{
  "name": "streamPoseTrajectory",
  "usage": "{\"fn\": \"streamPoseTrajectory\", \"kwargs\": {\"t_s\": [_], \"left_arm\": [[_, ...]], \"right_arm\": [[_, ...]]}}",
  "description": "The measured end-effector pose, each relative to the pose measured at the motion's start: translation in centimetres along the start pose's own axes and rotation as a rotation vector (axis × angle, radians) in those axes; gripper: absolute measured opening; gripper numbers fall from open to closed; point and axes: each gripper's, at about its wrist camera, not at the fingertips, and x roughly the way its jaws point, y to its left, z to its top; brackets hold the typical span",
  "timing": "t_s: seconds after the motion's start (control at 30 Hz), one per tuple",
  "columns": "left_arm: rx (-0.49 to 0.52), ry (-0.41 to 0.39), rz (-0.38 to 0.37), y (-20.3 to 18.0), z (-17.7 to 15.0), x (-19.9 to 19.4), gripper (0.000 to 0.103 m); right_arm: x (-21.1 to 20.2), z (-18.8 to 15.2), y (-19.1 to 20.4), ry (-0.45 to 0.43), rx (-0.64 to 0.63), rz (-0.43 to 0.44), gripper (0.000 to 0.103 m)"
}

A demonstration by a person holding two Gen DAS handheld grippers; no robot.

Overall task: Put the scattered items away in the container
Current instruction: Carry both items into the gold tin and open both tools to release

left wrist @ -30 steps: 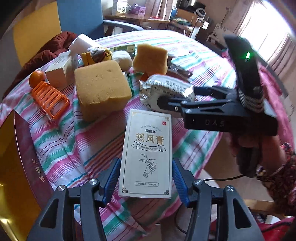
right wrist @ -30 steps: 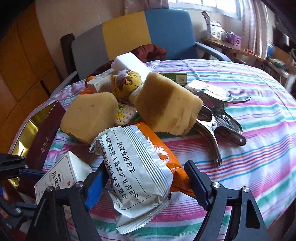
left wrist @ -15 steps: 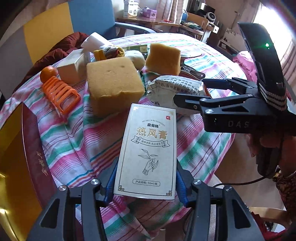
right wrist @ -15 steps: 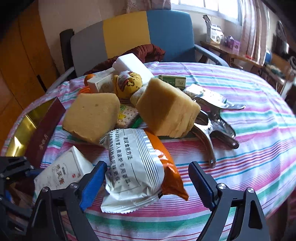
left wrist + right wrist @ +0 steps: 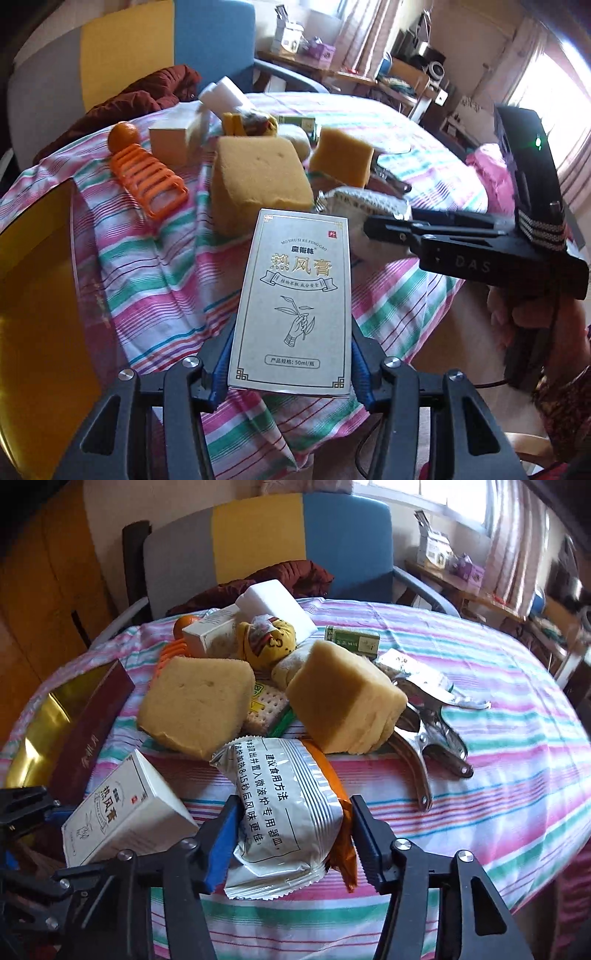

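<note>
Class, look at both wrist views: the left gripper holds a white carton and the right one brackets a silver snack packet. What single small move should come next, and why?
Probably swing the left gripper leftward to the gold-lined container: its fingers already clamp the white carton, lifted off the striped tablecloth, and the container lies open close beside it.

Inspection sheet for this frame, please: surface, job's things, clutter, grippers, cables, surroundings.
Surface: round table under striped cloth.
Job's things: gold-lined container at the table's left; white carton; snack packet; two sponges; orange rack; metal clamp.
Clutter: plush toy, tangerine, green box.
Grippers: left gripper shut on carton; right gripper fingers either side of the packet, contact unclear.
Cables: black lead.
Surroundings: chair, window.
</note>
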Motion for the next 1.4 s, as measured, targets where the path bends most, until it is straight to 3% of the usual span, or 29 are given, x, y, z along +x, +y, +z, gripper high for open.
{"fn": "streamPoseTrajectory", "kwargs": {"t_s": [0.13, 0.37, 0.5, 0.73, 0.87, 1.1, 1.4], "left_arm": [[-0.019, -0.031, -0.016, 0.6, -0.2, -1.3, 0.053], [-0.083, -0.09, -0.018, 2.6, -1.1, -3.9, 0.053], [-0.125, -0.141, 0.003, 4.2, -1.4, -6.2, 0.053], [-0.265, -0.193, 0.092, 10.3, -2.7, -9.9, 0.053], [-0.317, -0.192, 0.172, 14.3, -3.7, -11.4, 0.053], [-0.394, -0.154, 0.29, 21.3, -4.5, -11.7, 0.053], [-0.456, -0.059, 0.397, 28.1, -4.1, -9.9, 0.053]], "right_arm": [[-0.7, -0.4, -0.2, 0.002, 0.089, 0.071, 0.054], [-2.7, -0.2, 1.3, -0.02, 0.117, 0.115, 0.054], [-4.8, 0.8, 2.3, -0.052, 0.136, 0.191, 0.054], [-5.9, 4.2, 9.1, -0.086, 0.023, 0.294, 0.054], [-4.7, 5.6, 13.7, -0.059, -0.03, 0.359, 0.054], [-0.4, 7.4, 20.6, 0.073, -0.043, 0.413, 0.054], [5.4, 9.0, 28.2, 0.131, -0.13, 0.331, 0.054]]}}
